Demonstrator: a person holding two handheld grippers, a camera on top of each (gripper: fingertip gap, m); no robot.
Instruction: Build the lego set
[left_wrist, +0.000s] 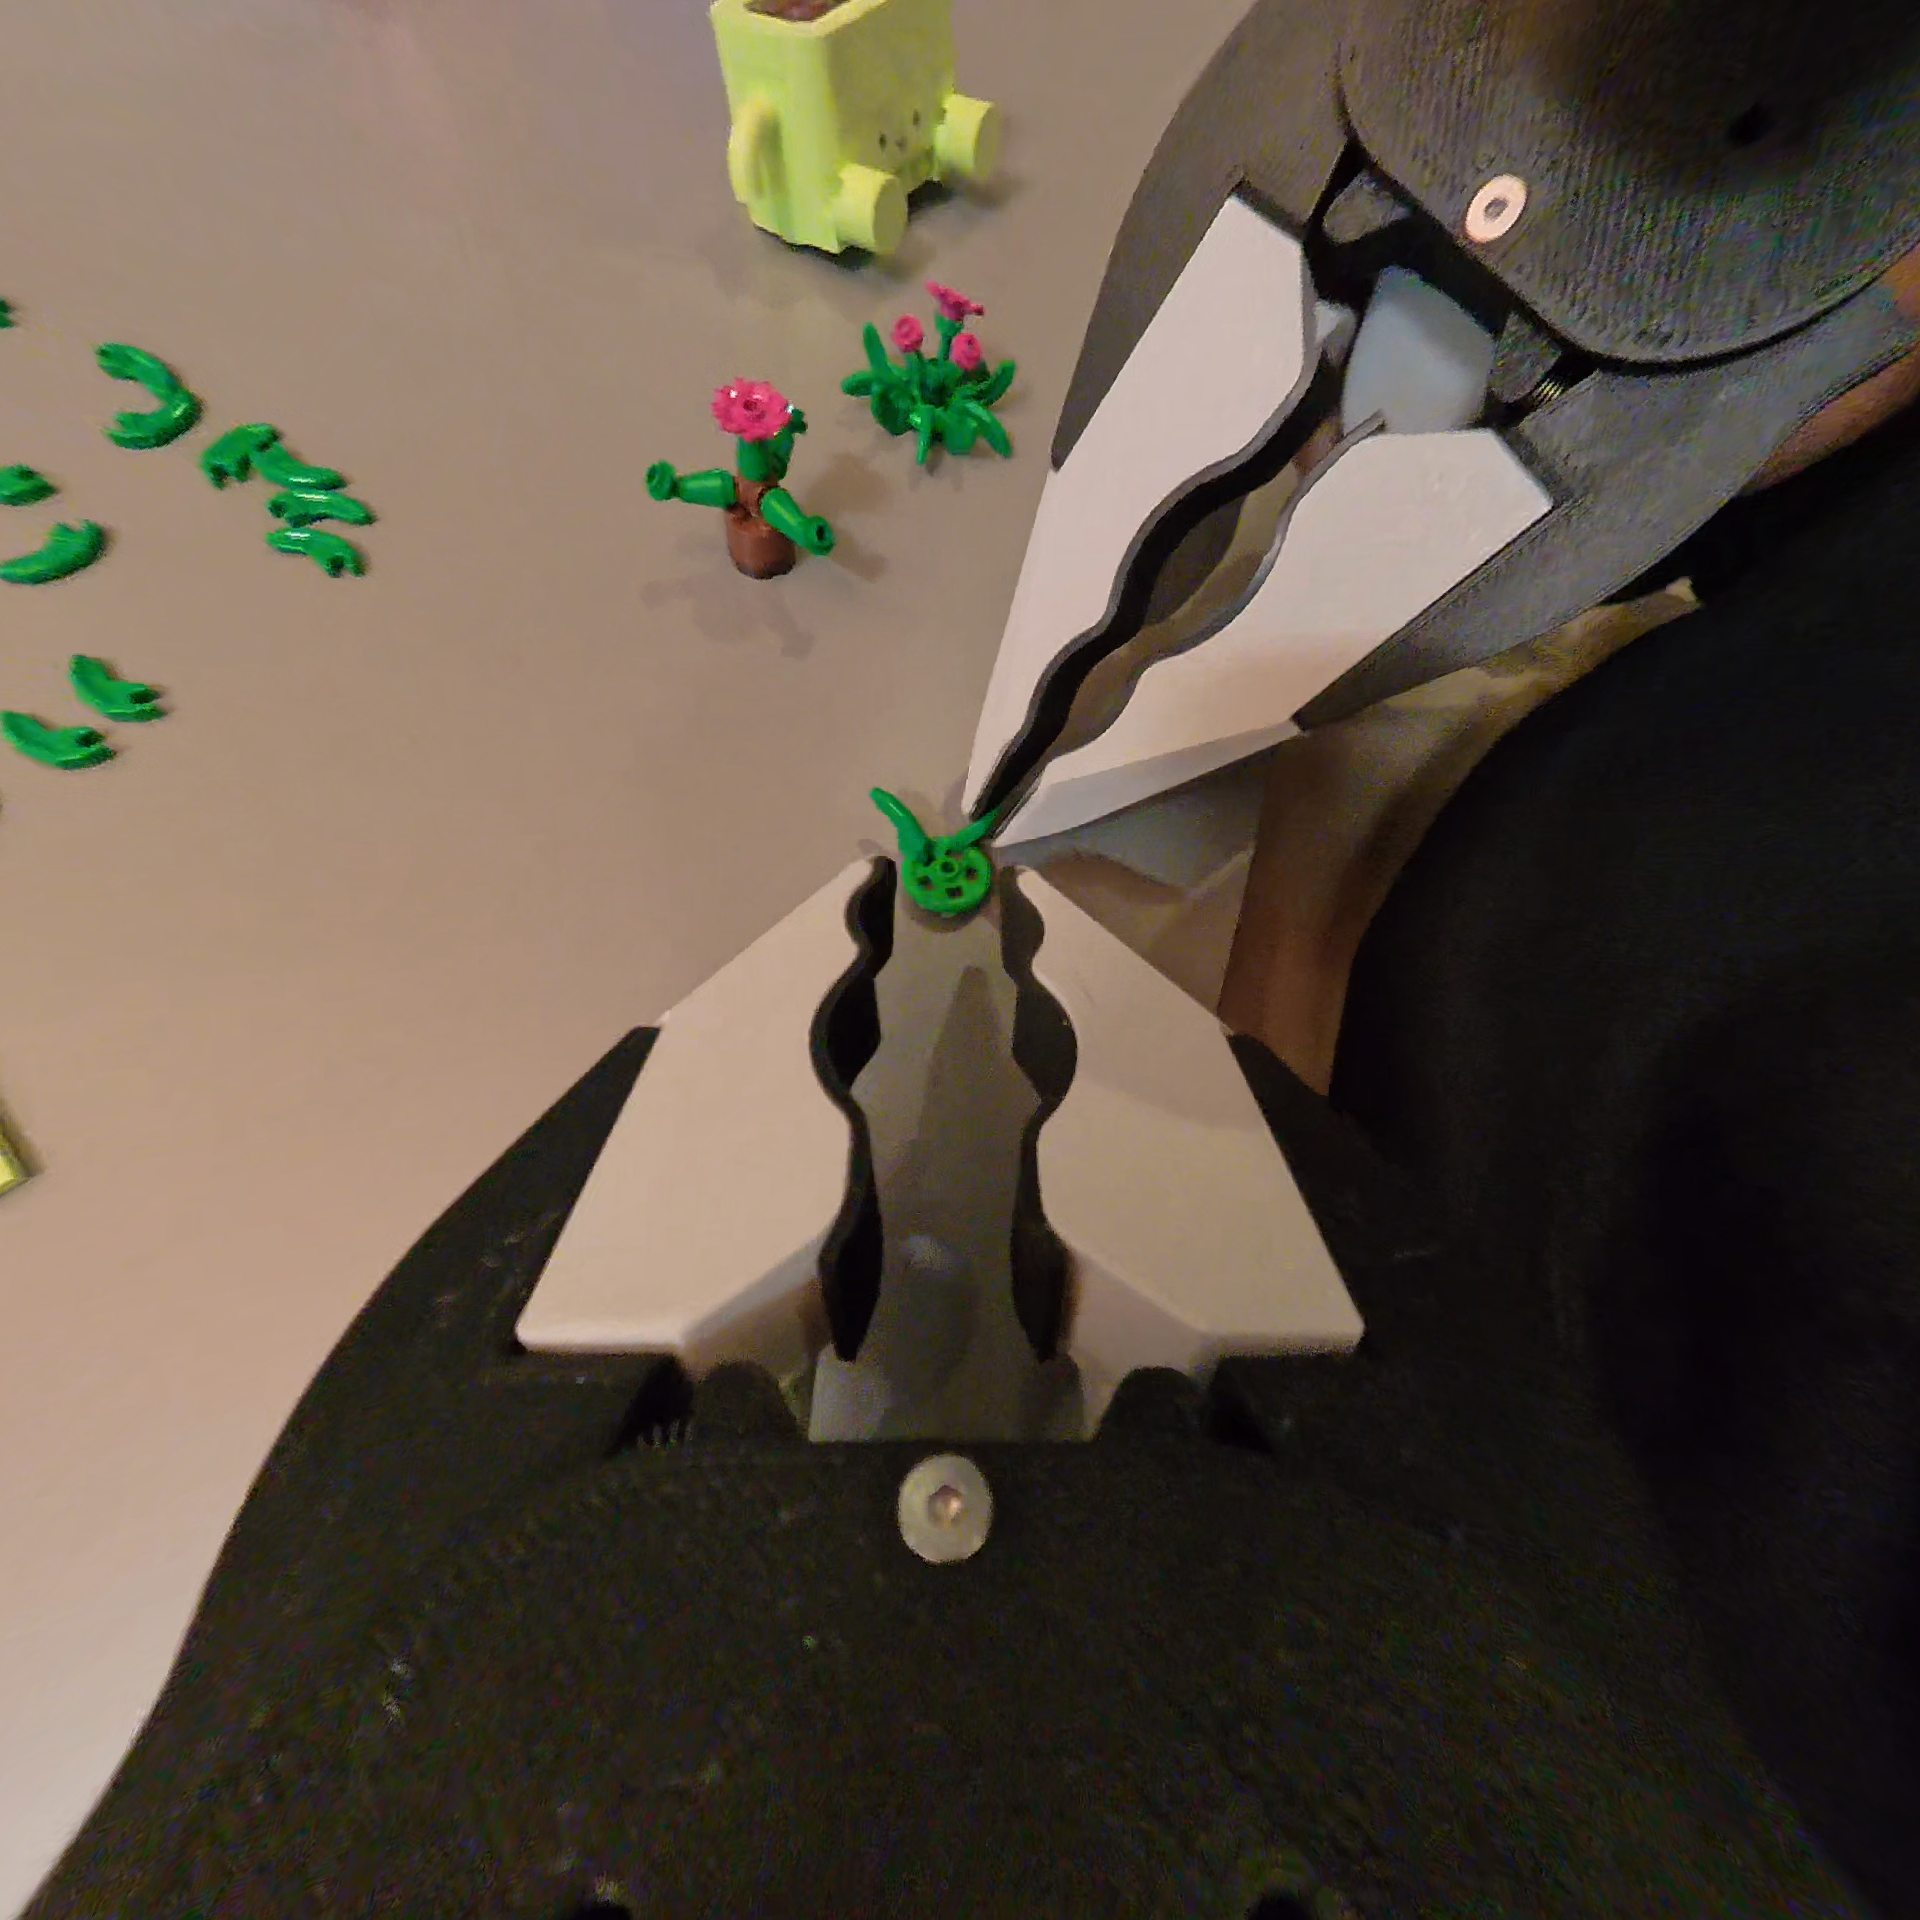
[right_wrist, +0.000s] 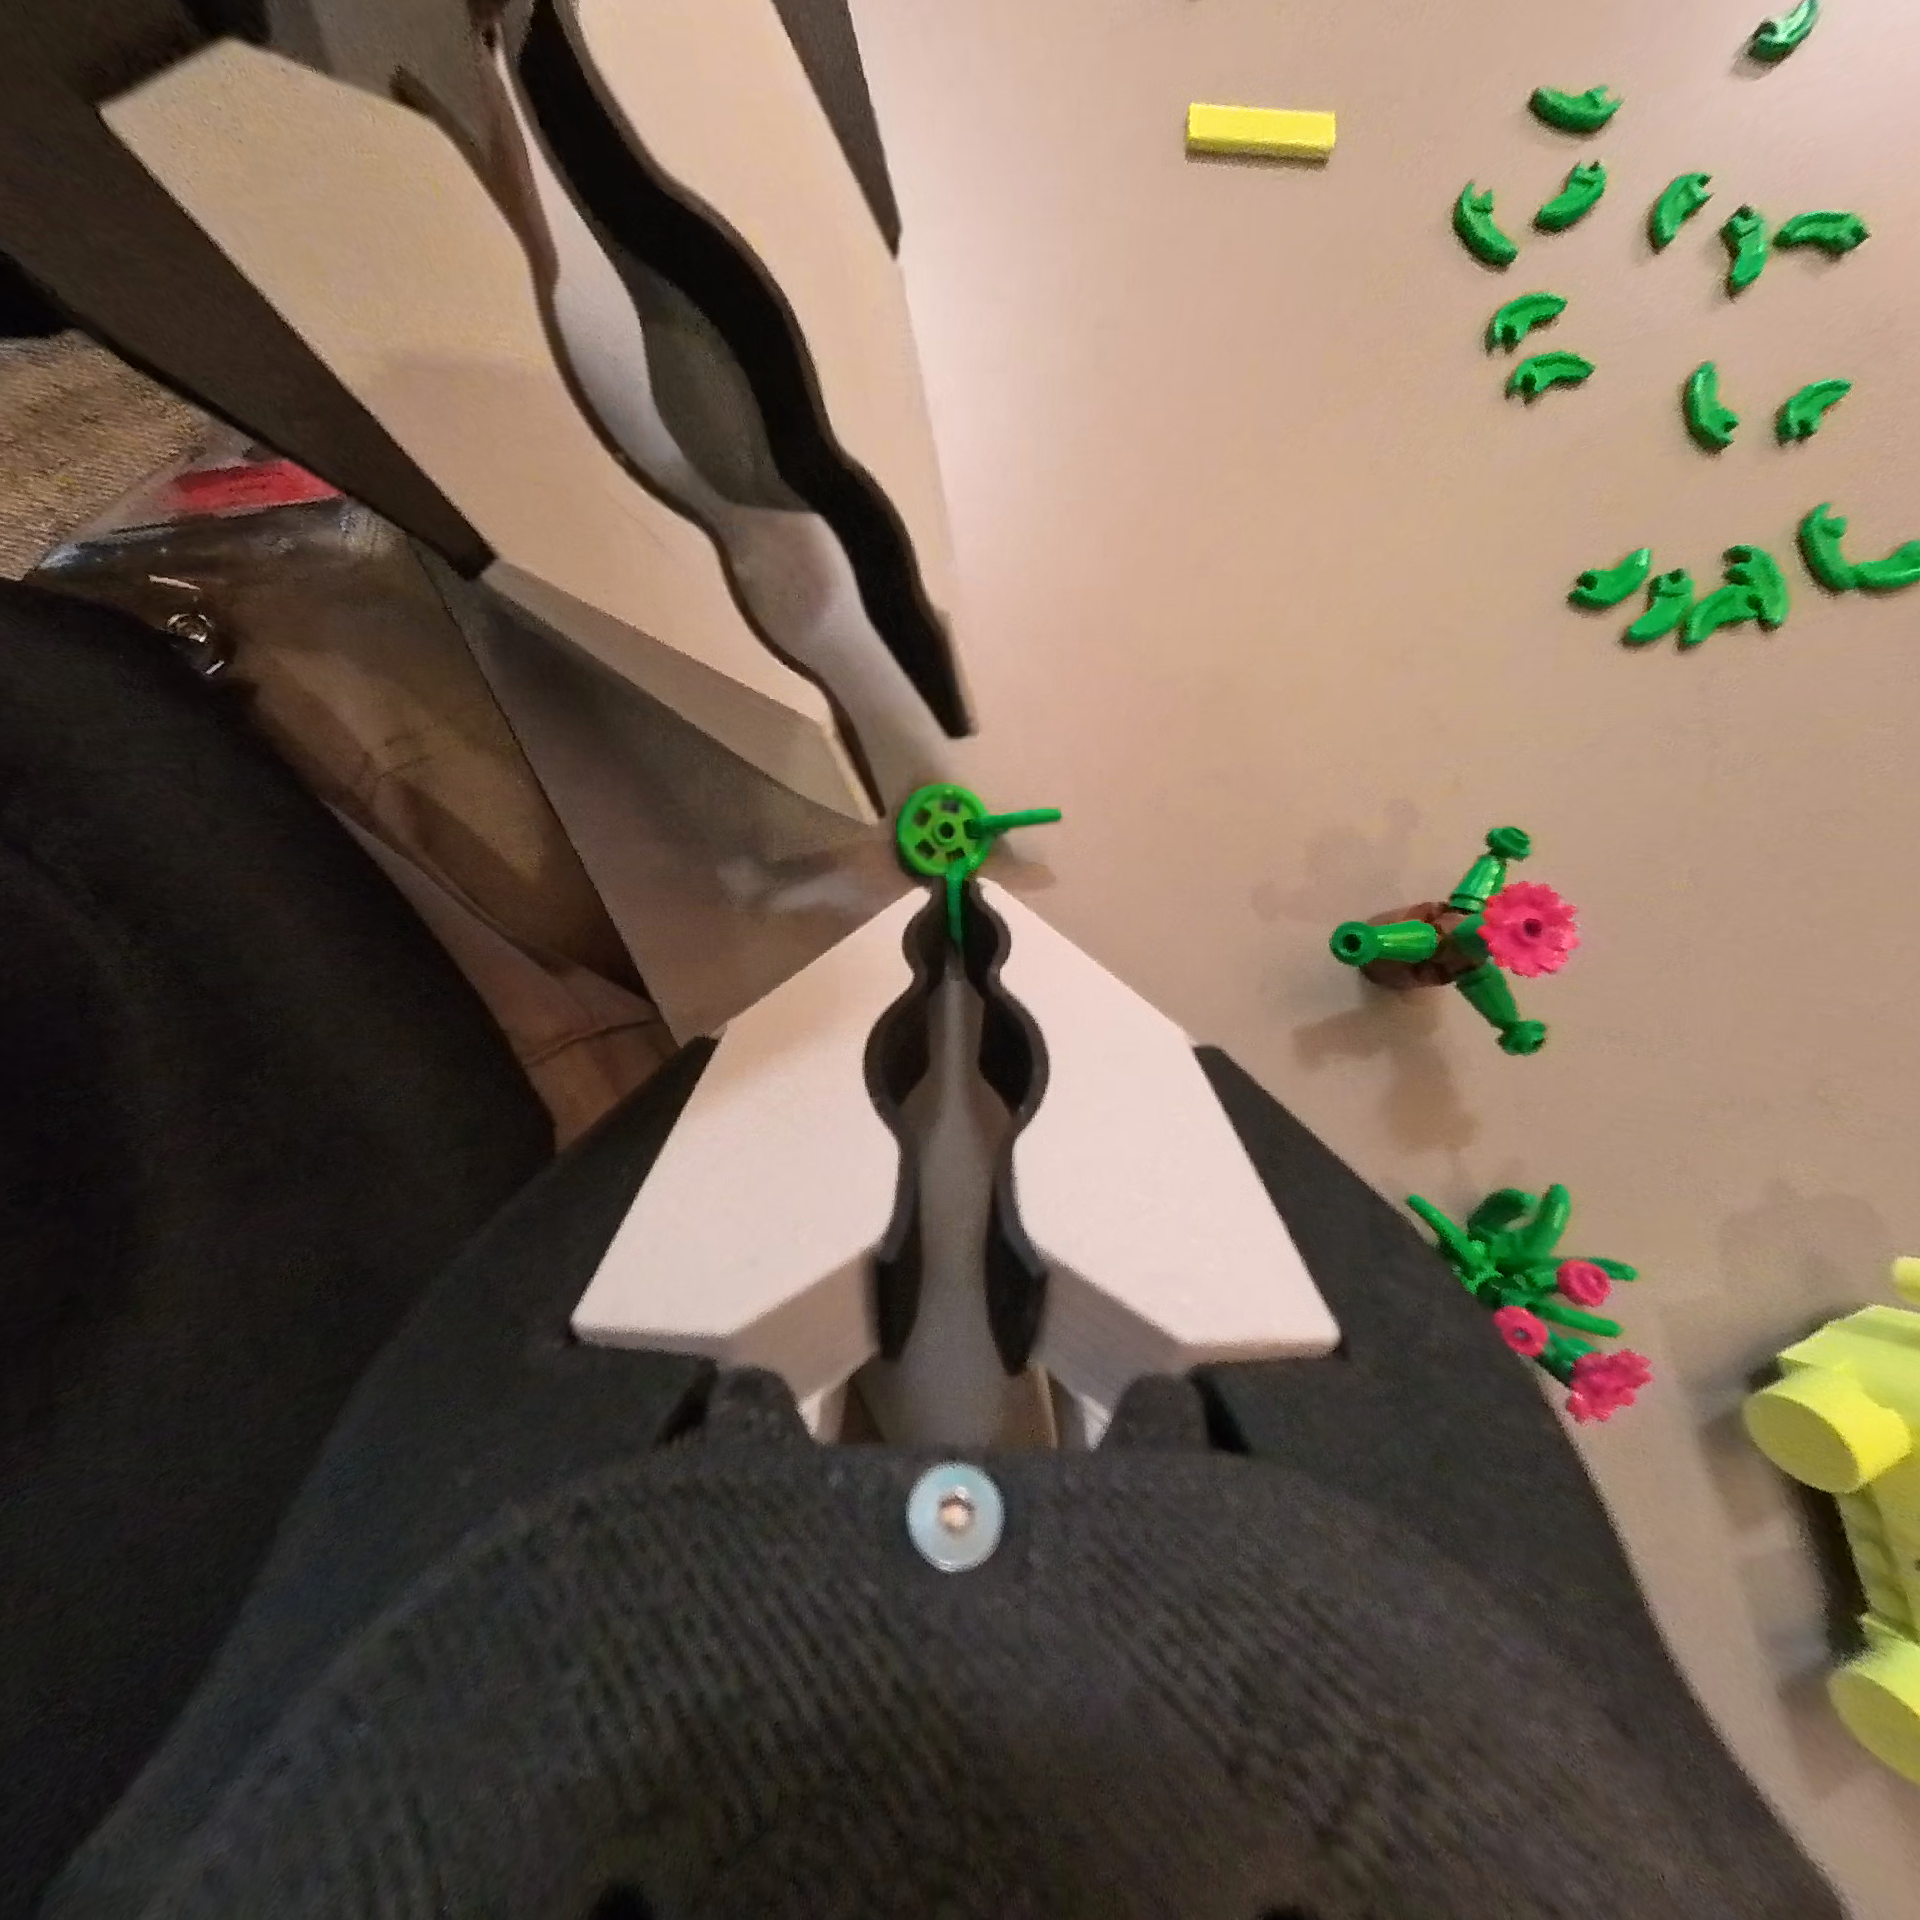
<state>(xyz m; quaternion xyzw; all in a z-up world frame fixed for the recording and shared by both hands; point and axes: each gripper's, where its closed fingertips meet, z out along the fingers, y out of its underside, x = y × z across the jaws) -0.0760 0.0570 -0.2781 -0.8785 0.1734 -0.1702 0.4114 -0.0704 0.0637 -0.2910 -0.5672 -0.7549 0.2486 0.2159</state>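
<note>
- The left gripper (left_wrist: 940, 868) points forward over a plain tan table (left_wrist: 468, 935), its two fingers pressed in on a small green wheel-shaped piece (left_wrist: 943, 878) held at the very tips.
- The right gripper (left_wrist: 982, 816) comes in from the upper right in the left wrist view, its fingers drawn together on a thin green stem (right_wrist: 956, 899) that reaches up to the wheel piece.
- The two grippers meet tip to tip, roughly at right angles, with the wheel piece between them and lifted off the table.
- A second thin stem (right_wrist: 1023, 819) already sticks out from the wheel piece, pointing away from both grippers.
- The held stem's long axis lies along the right gripper's fingers, so the coming push probably runs straight along that line into the wheel.
- Whether the stem is fully seated cannot be told.
- Ahead of the left gripper there is open table; a brown pot with one pink flower (left_wrist: 753, 478) stands farther on, apart from the work.
- A small cluster of pink flowers (left_wrist: 930, 384) and a lime-green toy planter (left_wrist: 842, 135) stand beyond that.
- Loose green leaf pieces (left_wrist: 281, 488) lie scattered far to the left, with a yellow flat tile (right_wrist: 1260, 132) nearby.
- Nothing crowds the two grippers.
</note>
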